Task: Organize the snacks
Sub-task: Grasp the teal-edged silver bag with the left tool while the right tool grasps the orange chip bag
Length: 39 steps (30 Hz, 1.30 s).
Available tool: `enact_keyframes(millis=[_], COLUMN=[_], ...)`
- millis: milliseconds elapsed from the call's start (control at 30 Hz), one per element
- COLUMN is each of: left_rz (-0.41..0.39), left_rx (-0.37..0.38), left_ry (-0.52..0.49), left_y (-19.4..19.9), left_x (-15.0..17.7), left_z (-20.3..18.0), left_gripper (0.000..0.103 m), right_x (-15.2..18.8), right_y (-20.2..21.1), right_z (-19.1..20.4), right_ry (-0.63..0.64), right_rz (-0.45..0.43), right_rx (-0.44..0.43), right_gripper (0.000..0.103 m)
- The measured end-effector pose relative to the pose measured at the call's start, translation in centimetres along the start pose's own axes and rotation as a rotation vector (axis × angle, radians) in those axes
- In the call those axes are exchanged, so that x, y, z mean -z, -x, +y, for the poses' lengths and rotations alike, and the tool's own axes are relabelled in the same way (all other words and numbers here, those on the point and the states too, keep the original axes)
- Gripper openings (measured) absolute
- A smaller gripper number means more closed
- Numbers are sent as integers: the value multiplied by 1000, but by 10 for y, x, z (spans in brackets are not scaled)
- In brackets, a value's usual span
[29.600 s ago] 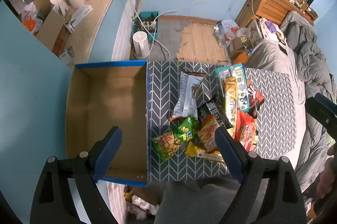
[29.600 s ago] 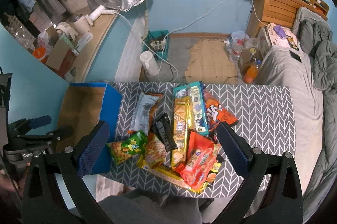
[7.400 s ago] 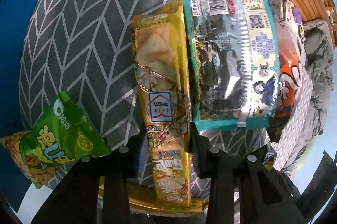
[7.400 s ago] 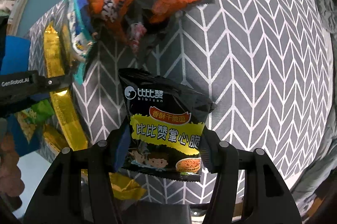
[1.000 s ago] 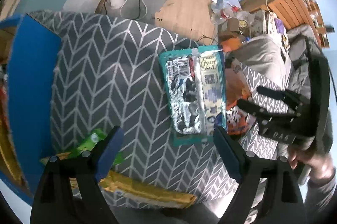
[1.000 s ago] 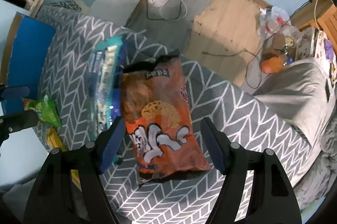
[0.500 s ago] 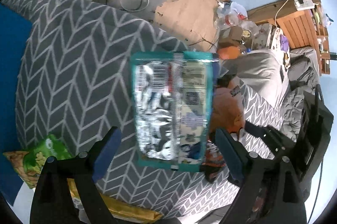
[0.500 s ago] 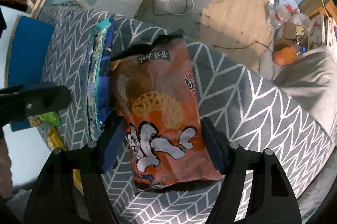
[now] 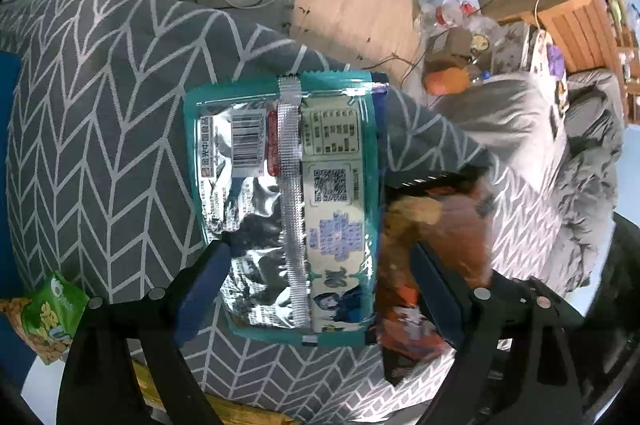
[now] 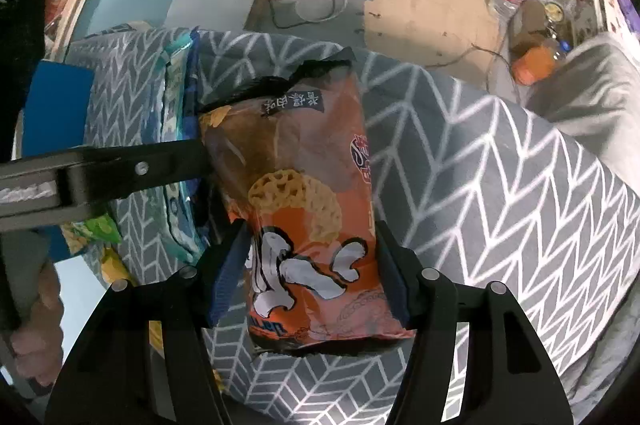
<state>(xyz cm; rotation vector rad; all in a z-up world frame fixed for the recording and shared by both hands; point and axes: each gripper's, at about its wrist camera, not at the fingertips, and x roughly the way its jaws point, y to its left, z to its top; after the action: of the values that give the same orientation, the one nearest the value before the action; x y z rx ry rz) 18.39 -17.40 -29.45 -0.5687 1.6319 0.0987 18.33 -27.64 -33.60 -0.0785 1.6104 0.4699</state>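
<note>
Orange bag (image 10: 308, 209) between closing right tongs (image 10: 310, 271); teal packet (image 9: 288, 201) between released left tongs (image 9: 316, 283), touching.

Teal-edged packet (image 9: 292, 201) lies flat on the chevron cloth, silver back up — barcode, centre seam and QR code showing, long side running away from the camera. Just beside it on its right, the orange puffed-snack bag (image 10: 308, 209) lies face up with its black crimped top at the far end, white lettering across the lower half. Down at the left edge sits a small green snack pouch (image 9: 48, 317), with a yellow wrapper (image 9: 236, 411) peeking out below it.
</note>
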Motion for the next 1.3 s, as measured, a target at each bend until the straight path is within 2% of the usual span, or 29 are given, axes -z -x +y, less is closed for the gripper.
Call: enact_keyframes(millis=[100,167,233,300,333,367,467,533,600,833,933,967,1000,1033,1100,1200,1300], left_rz=[-14,-29,-45,-53,-58,-56,4,45,42,38,58,61,64,60,50,45,48], left_rx=[-41,-69,-111,-129,-125,-119,-111,-105,-92,-184,-206,-194,-174,-141,-117,-101,-93], left_ry=[-63,-107,-151,-183,-197,-201,-169,-139,-125,-212,-189,-179,-172,-162,-154,-125,-90], left_y=[-1,1,3,5,7,8,2,-4,-3,8,13,16,18,22,28,33,31], left_x=[4,9,13,15,16,17,17,18,21,38,41,42,42,43,43,39,34], left_z=[-6,-9,-12,-10,-6,-3,16,27,33,43,50,51,53,53,53,48,38], left_gripper=[90,82,63,54,51,51,55,66,67,73,76,79,88,92,92,98,98], right_x=[7,11,14,19,21,23,26,24,21,11,8,7,6,5,3,3,7], right_y=[4,5,7,9,9,8,6,5,3,-1,-2,-3,-4,-6,-12,-22,-23], right_z=[-5,-9,-13,-17,-19,-21,-20,-17,-12,4,8,8,9,9,9,10,11], right_ry=[-12,-22,-38,-57,-69,-84,-95,-92,-89,-90,-109,-112,-115,-119,-126,-128,-124], right_rz=[-2,-3,-4,-6,-6,0,3,0,-4,-4,-7,-7,-6,-4,7,26,10], right_rx=[30,45,56,58,53,45,52,66,76,117,123,125,127,131,141,148,156], right_gripper=[61,61,61,61,63,71,73,74,74,75,76,77,77,77,78,78,77])
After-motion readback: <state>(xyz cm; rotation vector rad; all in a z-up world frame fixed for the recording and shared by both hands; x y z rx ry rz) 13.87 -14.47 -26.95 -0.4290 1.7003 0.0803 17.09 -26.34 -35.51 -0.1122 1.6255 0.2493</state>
